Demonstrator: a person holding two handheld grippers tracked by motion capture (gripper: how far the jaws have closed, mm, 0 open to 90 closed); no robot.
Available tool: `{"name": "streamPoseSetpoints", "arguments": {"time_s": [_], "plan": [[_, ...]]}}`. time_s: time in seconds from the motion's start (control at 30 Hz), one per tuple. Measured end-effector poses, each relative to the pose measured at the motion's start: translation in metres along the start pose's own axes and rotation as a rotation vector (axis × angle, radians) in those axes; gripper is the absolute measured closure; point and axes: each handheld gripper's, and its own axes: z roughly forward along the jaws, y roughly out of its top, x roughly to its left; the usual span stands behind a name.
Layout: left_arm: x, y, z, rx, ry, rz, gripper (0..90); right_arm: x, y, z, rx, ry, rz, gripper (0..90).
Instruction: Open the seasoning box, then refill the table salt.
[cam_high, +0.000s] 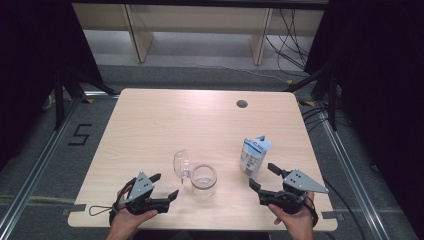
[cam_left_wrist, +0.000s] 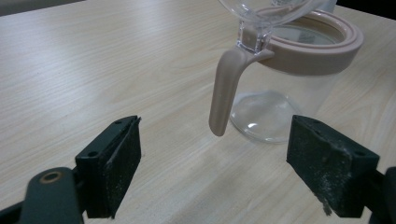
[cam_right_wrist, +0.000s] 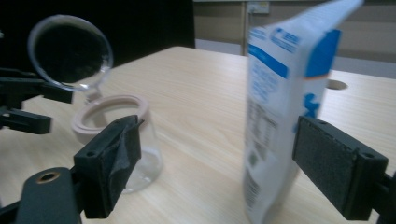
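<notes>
Reaching my right gripper (cam_high: 265, 176) for the pouch (cam_high: 254, 156), jaws wide apart, nothing pinched.
Pouch stands right of the open-lid jar (cam_high: 203, 181) on the surface (cam_high: 165, 120); looks light, soft, crinkly, so I'd pinch mid-body. Left gripper (cam_high: 165, 186) open, empty, near the jar. Pouch print blurred, contents hidden; jar looks empty.

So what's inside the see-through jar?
Nothing that can be seen: the clear jar looks empty, and the table shows through its bottom. Its lid is flipped open. Nothing covers the inside.
</notes>
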Motion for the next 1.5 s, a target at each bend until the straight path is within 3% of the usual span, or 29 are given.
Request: {"name": "streamPoseSetpoints", "arguments": {"time_s": [0.03,0.07,0.2,0.27,0.3,0.37,0.4,0.43,0.5,0.53,0.63,0.7,0.77,0.8,0.83,0.87,1.03,1.07,1.13,1.17,1.33,1.37,1.5], "plan": [[0.0,0.0,0.001,-0.003,-0.004,-0.002,17.4,-0.001,-0.002,0.0,0.008,-0.021,0.014,15.8],[-0.001,0.0,0.001,-0.004,-0.005,-0.006,17.4,-0.007,-0.003,0.001,0.001,-0.017,-0.012,15.6],[-0.001,0.0,0.001,0.004,-0.008,-0.019,17.5,-0.015,-0.008,0.003,0.036,-0.027,-0.024,15.5],[0.0,0.001,0.001,0.004,-0.01,-0.016,17.6,-0.016,-0.009,0.002,0.037,-0.041,0.017,15.7],[0.0,0.001,0.001,0.005,-0.007,-0.018,17.6,-0.019,-0.01,0.003,0.022,-0.039,-0.001,15.8],[0.0,0.001,0.0,0.006,-0.006,-0.011,17.6,-0.022,-0.011,0.002,0.036,-0.059,0.003,15.7],[-0.001,0.001,0.001,0.003,-0.01,-0.022,17.6,-0.022,-0.012,0.002,0.038,-0.062,0.034,15.9],[-0.001,0.001,0.001,0.005,-0.007,-0.025,17.6,-0.025,-0.013,0.003,0.027,-0.06,0.02,15.9],[0.0,0.001,0.001,0.002,-0.015,-0.007,17.6,-0.028,-0.013,0.002,0.051,-0.079,0.005,15.9],[0.0,0.001,0.001,0.0,-0.016,-0.014,17.6,-0.027,-0.014,0.002,0.057,-0.068,0.039,15.9],[0.0,0.0,0.0,0.003,-0.007,-0.01,17.6,-0.028,-0.016,0.003,0.079,-0.073,0.056,16.3],[0.0,0.0,0.0,-0.004,-0.007,-0.012,17.6,-0.03,-0.016,0.005,0.08,-0.069,0.02,16.3],[0.0,0.0,0.001,-0.008,-0.005,-0.018,17.6,-0.028,-0.016,0.005,0.099,-0.081,0.046,16.2],[0.0,0.0,0.0,0.001,-0.002,-0.03,17.6,-0.032,-0.017,0.007,0.095,-0.085,0.009,16.2],[0.0,0.001,0.001,0.002,-0.004,-0.019,17.5,-0.029,-0.017,0.007,0.102,-0.092,0.048,16.2],[0.0,0.001,0.001,0.003,-0.008,-0.02,17.5,-0.032,-0.017,0.01,0.09,-0.09,0.017,16.2],[0.0,0.0,0.002,0.007,-0.013,-0.015,17.5,-0.037,-0.02,0.021,0.107,-0.097,0.016,16.3],[0.0,0.0,0.001,0.006,-0.011,-0.017,17.5,-0.035,-0.02,0.022,0.123,-0.103,0.033,16.3],[-0.001,0.0,0.001,0.004,-0.009,-0.014,17.6,-0.037,-0.02,0.026,0.109,-0.096,0.018,16.3],[-0.001,0.0,0.002,0.002,-0.014,-0.018,17.6,-0.036,-0.019,0.027,0.112,-0.114,0.031,16.3],[-0.001,-0.001,0.0,0.001,-0.007,-0.005,17.6,-0.041,-0.017,0.037,0.094,-0.118,0.072,16.0],[0.0,-0.001,-0.001,0.001,-0.012,-0.005,17.6,-0.043,-0.017,0.04,0.083,-0.123,0.055,16.0],[0.0,-0.001,-0.002,-0.008,-0.004,-0.014,17.6,-0.043,-0.019,0.051,0.087,-0.107,0.089,16.2]]}}
